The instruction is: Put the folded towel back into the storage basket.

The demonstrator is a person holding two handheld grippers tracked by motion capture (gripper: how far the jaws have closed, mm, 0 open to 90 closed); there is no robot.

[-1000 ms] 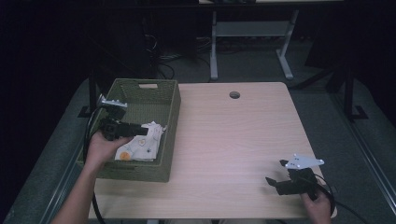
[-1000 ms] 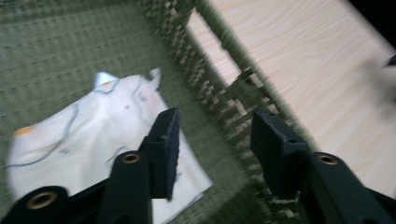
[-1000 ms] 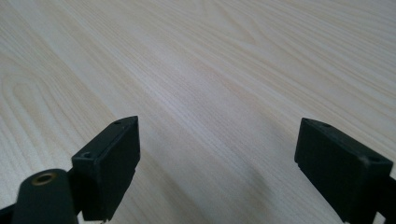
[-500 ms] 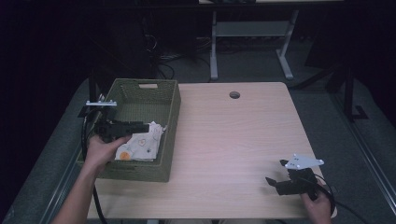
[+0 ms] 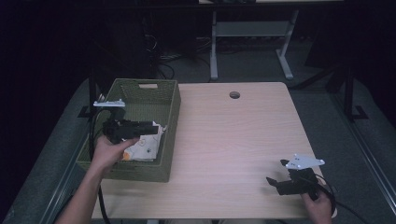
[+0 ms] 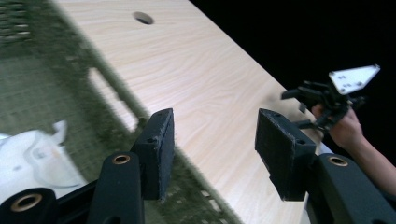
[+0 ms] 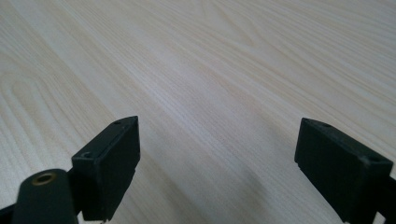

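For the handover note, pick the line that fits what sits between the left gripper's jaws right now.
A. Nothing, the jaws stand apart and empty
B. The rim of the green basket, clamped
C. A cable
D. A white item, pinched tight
A: in the left gripper view the left gripper shows an empty gap between its pads, with the white item lying off to the side in the green basket.

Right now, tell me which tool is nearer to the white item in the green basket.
Left. The left tool hangs over the green basket, just above the white item, jaws open and empty. The right tool sits far across the table at its near right corner.
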